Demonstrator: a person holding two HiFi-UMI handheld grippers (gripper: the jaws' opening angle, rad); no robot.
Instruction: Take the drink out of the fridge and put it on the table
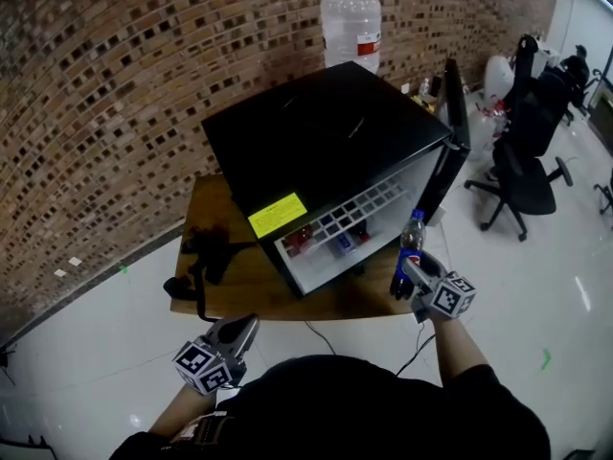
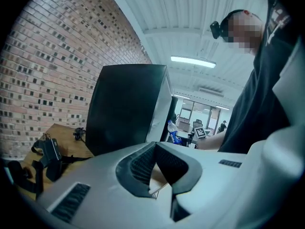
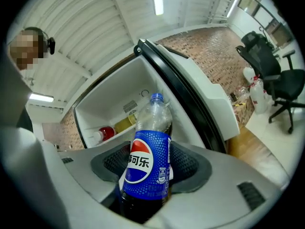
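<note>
A black mini fridge stands on the wooden table with its door swung open to the right. My right gripper is shut on a blue-labelled cola bottle, held upright just in front of the open fridge near the table's front right corner. The right gripper view shows the bottle pinched between the pads. I cannot tell whether its base touches the table. My left gripper hangs below the table's front edge, shut and empty. From there the bottle shows past the fridge.
More drinks stay on the fridge shelf: a red bottle and blue cans. A black device with cables lies on the table's left part. A water jug stands behind the fridge. Office chairs sit at the right.
</note>
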